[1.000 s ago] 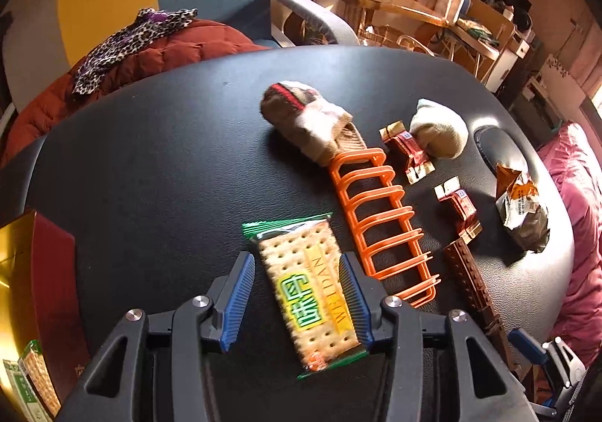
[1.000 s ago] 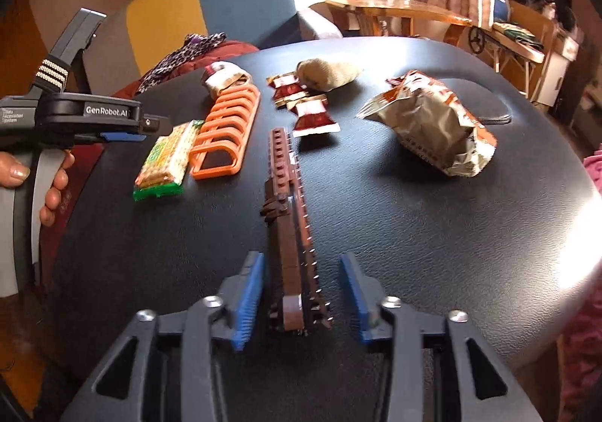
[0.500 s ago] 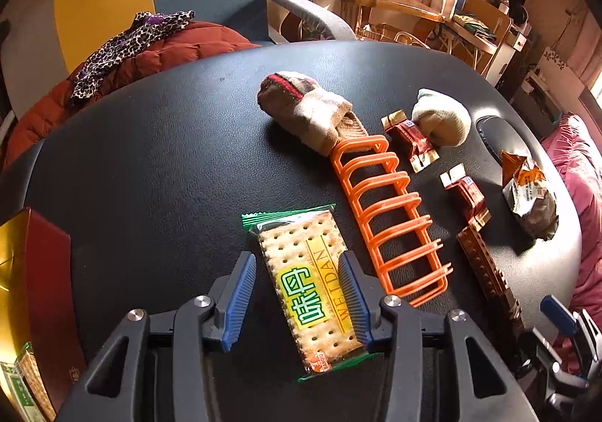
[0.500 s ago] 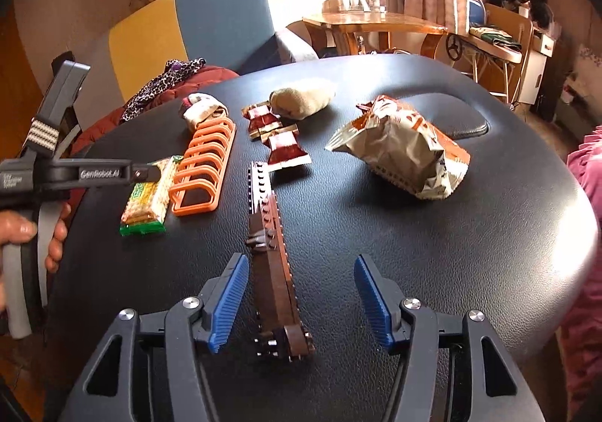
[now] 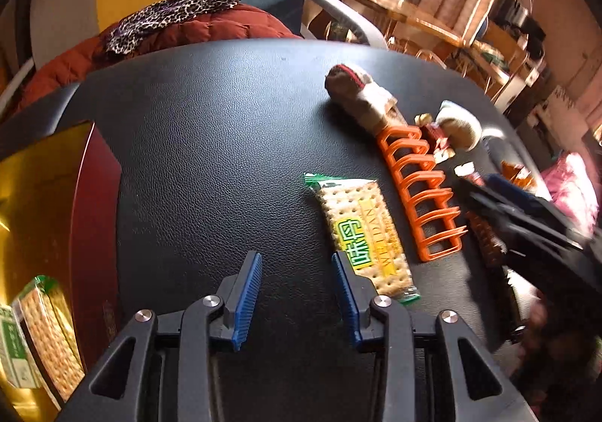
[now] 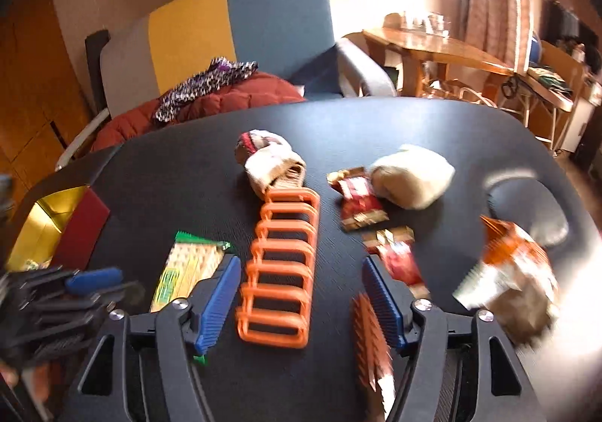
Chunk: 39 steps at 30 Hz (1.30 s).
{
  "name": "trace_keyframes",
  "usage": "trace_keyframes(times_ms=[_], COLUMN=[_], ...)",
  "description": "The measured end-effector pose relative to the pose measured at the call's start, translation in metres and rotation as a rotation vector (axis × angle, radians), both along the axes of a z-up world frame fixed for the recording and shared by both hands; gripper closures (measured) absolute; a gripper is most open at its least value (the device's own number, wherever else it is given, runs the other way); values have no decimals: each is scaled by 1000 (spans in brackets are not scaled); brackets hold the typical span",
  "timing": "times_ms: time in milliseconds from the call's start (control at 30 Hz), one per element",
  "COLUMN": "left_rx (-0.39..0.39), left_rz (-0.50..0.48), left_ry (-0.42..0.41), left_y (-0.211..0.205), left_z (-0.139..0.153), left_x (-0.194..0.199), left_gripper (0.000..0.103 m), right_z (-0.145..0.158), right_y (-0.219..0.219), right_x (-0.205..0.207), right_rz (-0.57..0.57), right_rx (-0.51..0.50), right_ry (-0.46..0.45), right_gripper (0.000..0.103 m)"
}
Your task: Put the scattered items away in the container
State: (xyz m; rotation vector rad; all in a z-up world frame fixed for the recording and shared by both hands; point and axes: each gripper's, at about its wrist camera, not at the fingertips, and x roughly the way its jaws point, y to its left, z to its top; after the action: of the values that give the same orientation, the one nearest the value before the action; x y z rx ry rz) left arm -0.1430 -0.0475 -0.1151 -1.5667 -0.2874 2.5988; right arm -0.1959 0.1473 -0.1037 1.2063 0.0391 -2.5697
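1. Just off the right finger of our left claw lies the cracker packet, flat on the black table. A second ago it sat squarely between our fingers; now only bare table shows in that gap.
2. Our left claw stands about half open and grips nothing. Its jaws have just been closing a little, with nothing between them.
3. Out to the left of that claw sits the red and gold box, with another cracker packet already inside. We judge that to be the container, so the loose packet is now further from our grip than it was.
4. Between the fingers of our right claw now lies the near end of the orange rack. Earlier those fingers framed the brown brick strip, which now sits by the right finger.
5. Our right claw is also part open and empty; its jaws have just been opening.
6. Beyond the rack lie the rolled sock, the pale sock, red wrappers and the snack bag, all out of the box.
7. In our judgement both claws have switched targets, and most of the tidying remains.
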Motion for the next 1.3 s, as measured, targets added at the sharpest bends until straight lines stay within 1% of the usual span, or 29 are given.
trace_keyframes(times_ms=[67,167,200,233,267,300,333,467,567,633,767,933,1033,1233,1300], left_rx=[37,53,56,59,62,66,71,76,77,67,17,-30,-71,-80,-65], left_rz=[15,24,25,25,26,22,17,-18,-57,-84,-96,-103,-101,-110,-104], left_ry=[11,21,22,22,22,20,17,19,17,14,7,-13,-29,-30,-32], left_y=[-6,-8,-8,-9,-9,-8,-7,3,15,23,38,50,55,59,57], left_z=[5,10,10,10,10,9,9,7,5,4,-1,-8,-13,-18,-19], left_x=[2,2,1,1,0,-1,-2,-4,-6,-9,-19,-34,-41,-40,-39], left_gripper=[59,58,58,58,58,58,58,57,50,49,49,49,49,49,50], right_z=[-11,-30,-34,-35,-34,-34,-33,-32,-33,-34,-36,-39,-40,-41,-41], right_y=[-12,-26,-28,-29,-29,-29,-28,-20,-12,-7,-2,1,-1,-3,-4], right_x=[-15,-32,-35,-31,-28,-25,-21,2,24,37,58,61,63,66,66], right_rz=[-1,-4,-4,-4,-3,-2,2,17,20,22,25,25,29,35,34], right_rx=[20,43,49,56,67,76,77,61,34,28,36,18,29,39,44], right_ry=[-50,-134,-147,-133,-129,-126,-121,-117,-114,-108,-81,-70,-50,-31,-26], right_gripper=[32,32,32,33,38,50,53,53,53,53,53,52,52,50,50])
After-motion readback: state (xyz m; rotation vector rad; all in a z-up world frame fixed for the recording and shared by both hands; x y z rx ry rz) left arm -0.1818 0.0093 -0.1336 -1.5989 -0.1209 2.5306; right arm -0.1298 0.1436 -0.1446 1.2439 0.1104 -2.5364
